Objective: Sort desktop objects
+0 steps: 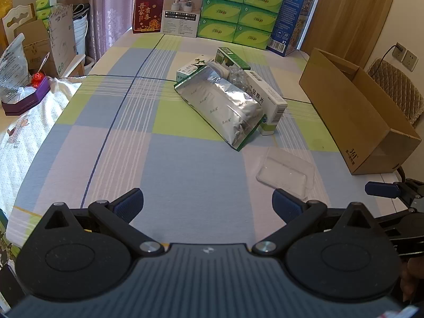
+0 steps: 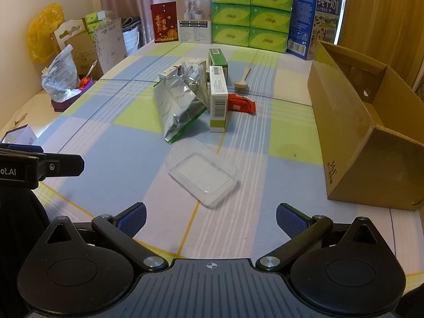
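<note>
Both claws [image 1: 208, 204] [image 2: 211, 218] gape wide, empty; foil bag [image 1: 225, 103] hides spoon [image 2: 241, 82].

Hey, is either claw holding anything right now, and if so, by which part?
Nothing is held. The left claw and the right claw are both open over the tablecloth, short of the clear plastic tray and the silver foil pouch.

Checked tablecloth [image 2: 132, 153] under foil pouch [image 2: 180, 100], clear tray [image 2: 202, 176]

hidden: box [image 1: 267, 98] partly behind foil bag [image 1: 225, 103] | cut off: cardboard box [image 2: 371, 137] right end
</note>
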`<move>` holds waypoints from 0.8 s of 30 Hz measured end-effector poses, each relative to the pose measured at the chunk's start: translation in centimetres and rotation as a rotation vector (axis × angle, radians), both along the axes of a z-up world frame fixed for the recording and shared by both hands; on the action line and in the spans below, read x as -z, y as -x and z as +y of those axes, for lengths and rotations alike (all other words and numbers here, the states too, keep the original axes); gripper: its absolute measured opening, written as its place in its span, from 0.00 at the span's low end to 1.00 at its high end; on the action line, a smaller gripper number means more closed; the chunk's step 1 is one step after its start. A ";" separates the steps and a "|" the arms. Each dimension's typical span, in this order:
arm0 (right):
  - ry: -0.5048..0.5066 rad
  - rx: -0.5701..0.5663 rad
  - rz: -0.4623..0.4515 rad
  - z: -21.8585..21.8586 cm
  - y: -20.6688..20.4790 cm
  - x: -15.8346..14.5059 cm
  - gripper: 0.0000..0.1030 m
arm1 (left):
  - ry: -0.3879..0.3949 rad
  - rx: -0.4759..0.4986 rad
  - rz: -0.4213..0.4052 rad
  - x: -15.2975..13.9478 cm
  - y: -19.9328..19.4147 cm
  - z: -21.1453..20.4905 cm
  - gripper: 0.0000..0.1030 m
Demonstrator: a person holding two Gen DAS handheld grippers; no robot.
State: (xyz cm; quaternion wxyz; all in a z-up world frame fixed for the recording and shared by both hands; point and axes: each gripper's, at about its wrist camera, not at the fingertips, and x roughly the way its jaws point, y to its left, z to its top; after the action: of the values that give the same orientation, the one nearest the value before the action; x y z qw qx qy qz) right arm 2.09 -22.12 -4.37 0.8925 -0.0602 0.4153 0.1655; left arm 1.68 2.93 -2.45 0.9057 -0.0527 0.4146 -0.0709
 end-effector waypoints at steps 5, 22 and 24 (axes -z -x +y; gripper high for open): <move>0.000 0.000 0.000 0.0 0.0 0.0 0.98 | -0.001 -0.001 -0.001 0.0 0.0 0.0 0.99; 0.002 0.000 0.002 -0.2 0.0 0.3 0.98 | -0.008 -0.002 0.002 0.2 0.1 0.0 0.99; 0.002 0.000 0.004 -0.2 0.0 0.3 0.98 | -0.008 -0.002 0.002 0.2 0.1 0.0 0.99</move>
State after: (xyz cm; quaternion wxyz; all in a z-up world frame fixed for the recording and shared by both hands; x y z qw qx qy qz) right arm 2.10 -22.33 -4.67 0.8916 -0.0606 0.4173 0.1653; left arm 1.58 2.95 -2.62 0.9055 -0.0496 0.4158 -0.0683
